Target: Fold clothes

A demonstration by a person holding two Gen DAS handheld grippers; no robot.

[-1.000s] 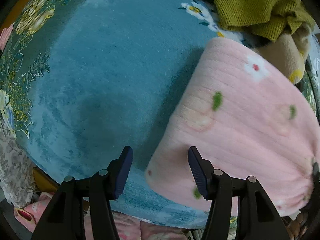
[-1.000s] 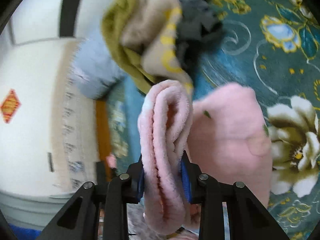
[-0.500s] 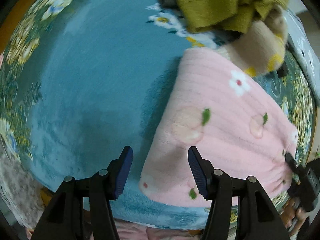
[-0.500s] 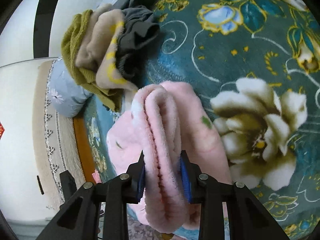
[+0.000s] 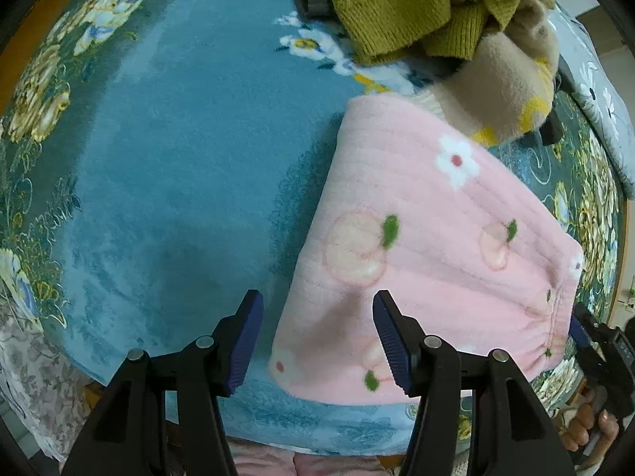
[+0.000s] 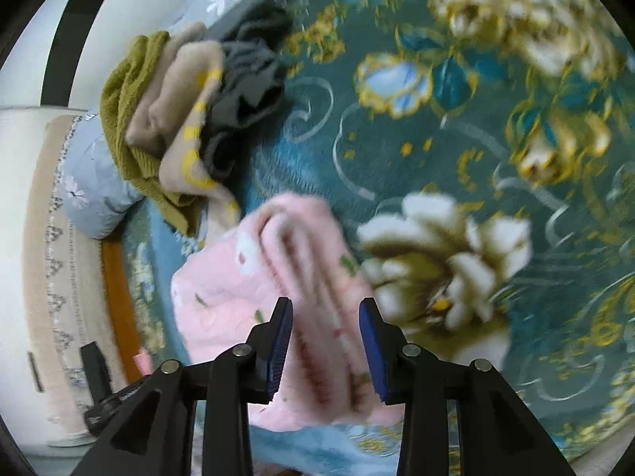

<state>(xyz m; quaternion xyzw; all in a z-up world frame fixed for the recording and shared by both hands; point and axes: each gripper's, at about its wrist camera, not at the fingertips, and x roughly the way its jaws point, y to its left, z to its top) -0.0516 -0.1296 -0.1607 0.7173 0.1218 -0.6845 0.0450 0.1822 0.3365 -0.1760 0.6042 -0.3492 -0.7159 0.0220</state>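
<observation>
- Writing: no brand, label or legible text shows on any item in either view
- Surface: a plush teal blanket (image 5: 190, 150) with a plain blue centre and a border of printed cream, gold and blue flowers; a large cream flower (image 6: 448, 261) lies just beside the garment in the right wrist view
- Surroundings: a pale grey pillow (image 6: 91, 198) with white flower prints at the far end of the bed, a light wall with a dark vertical stripe behind it, and an orange-brown bed edge (image 6: 119, 301) along the blanket's side
- Unfolded pile: an olive knit sweater (image 5: 416, 4), a beige fleece piece (image 5: 504, 83) with yellow markings and a dark grey garment (image 6: 246, 91), heaped together at the far side, the beige piece touching the pink garment's far corner
- Task item: a pink fleece garment (image 5: 428, 246) printed with peaches, green leaves and white flowers, lying folded flat on the blanket
- Left gripper (image 5: 317, 341): jaws apart, nothing between the pads; it points down over the garment's near left edge, one finger above the blanket, the other above the pink fleece
- Right gripper (image 6: 325, 349): jaws opening, a thick folded edge of the pink garment between them, the pads no longer pressing it; this view is motion-blurred
- A person's fingers (image 5: 591, 428) wrap the right gripper's handle at the garment's right end
</observation>
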